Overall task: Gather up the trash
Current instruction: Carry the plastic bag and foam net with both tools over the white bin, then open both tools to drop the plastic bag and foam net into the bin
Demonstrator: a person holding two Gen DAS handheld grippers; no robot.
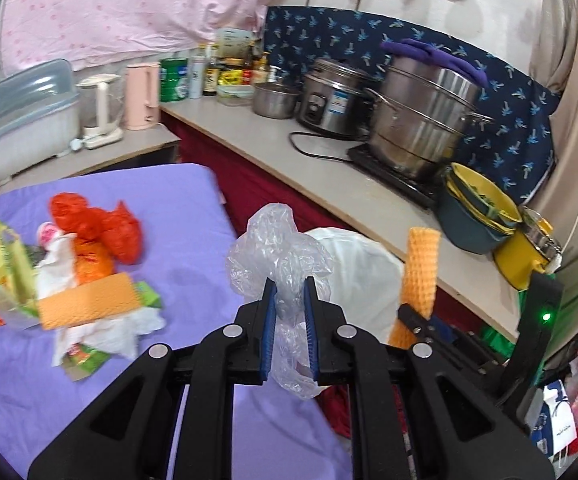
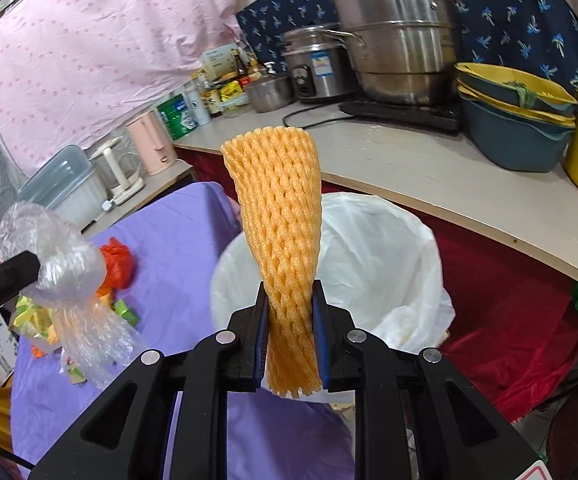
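Note:
My left gripper (image 1: pixel 290 286) is shut on a crumpled clear plastic bag (image 1: pixel 277 248), held above the edge of the purple table (image 1: pixel 193 248). My right gripper (image 2: pixel 289 292) is shut on an orange foam fruit net (image 2: pixel 277 200) that stands upright over a bin lined with a white bag (image 2: pixel 385 264). In the left wrist view the foam net (image 1: pixel 421 268) and the white-lined bin (image 1: pixel 361 272) show to the right. In the right wrist view the clear bag (image 2: pixel 61 268) hangs at the left. A trash pile (image 1: pixel 69 280) of orange bags, green cartons, tissue and another foam net lies on the table.
A beige counter (image 1: pixel 289 160) runs behind the bin with steel pots (image 1: pixel 421 120), a rice cooker (image 1: pixel 333 100), stacked yellow and blue basins (image 1: pixel 477 212), bottles and a pink kettle (image 1: pixel 141 96). A red cloth (image 2: pixel 509 320) hangs under the counter.

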